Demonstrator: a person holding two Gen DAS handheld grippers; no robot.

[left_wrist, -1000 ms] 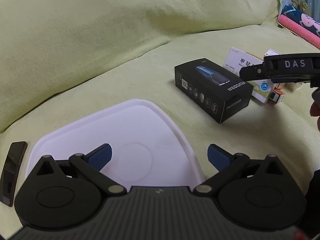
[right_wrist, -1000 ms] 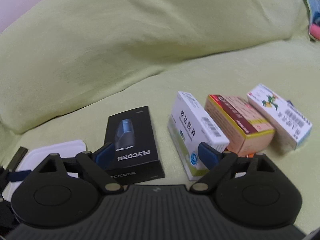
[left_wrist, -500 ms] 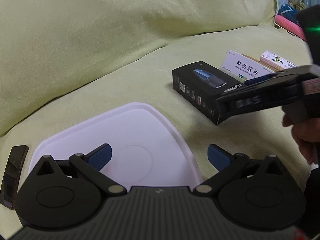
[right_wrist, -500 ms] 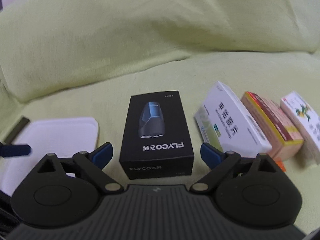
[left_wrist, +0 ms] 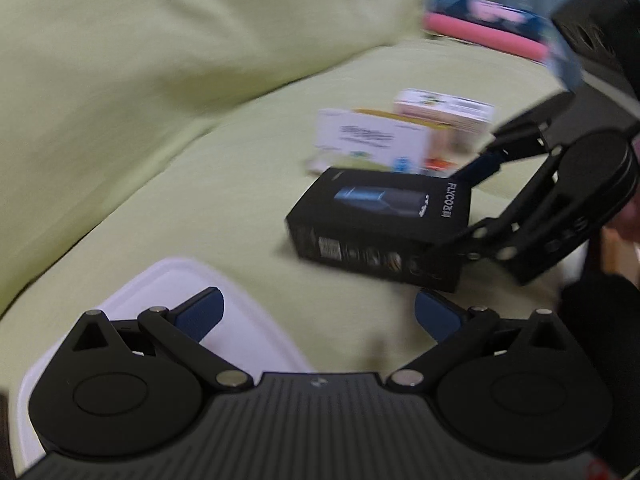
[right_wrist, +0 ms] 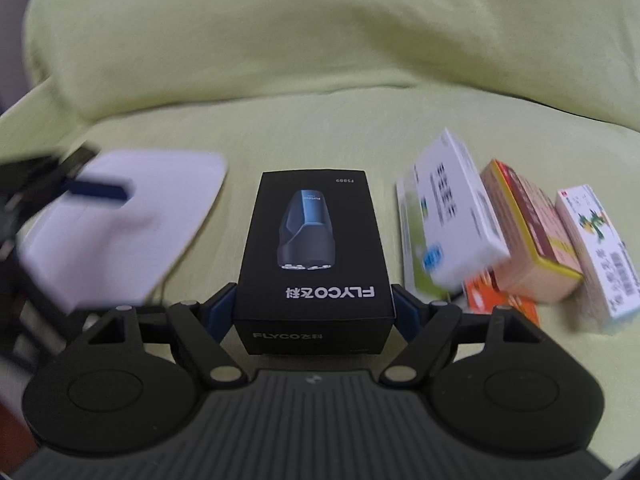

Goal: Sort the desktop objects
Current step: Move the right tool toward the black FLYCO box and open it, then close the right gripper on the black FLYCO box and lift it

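A black FLYCO box (right_wrist: pixel 314 240) lies on the green cushion. My right gripper (right_wrist: pixel 314 306) is shut on its near end, one blue pad pressed against each side. In the left wrist view the same black box (left_wrist: pixel 380 208) sits right of centre, with the right gripper (left_wrist: pixel 456 216) on its right end. My left gripper (left_wrist: pixel 316 308) is open and holds nothing, hanging over the right edge of the white tray (left_wrist: pixel 180 276). The tray (right_wrist: pixel 172 184) lies left of the box, and a blurred left finger (right_wrist: pixel 100 190) shows above it.
Right of the black box stand a white medicine box (right_wrist: pixel 452 208), a pink-and-yellow box (right_wrist: pixel 528 236) and a white box with a plant picture (right_wrist: pixel 596 248), with a small orange box (right_wrist: pixel 496 304) in front. The green back cushion (right_wrist: pixel 320 40) rises behind. A hand (left_wrist: pixel 624 220) holds the right gripper.
My right gripper moved forward around the black box and its fingers shut on the sides. The left gripper swung to the right, so the tray now sits at lower left.
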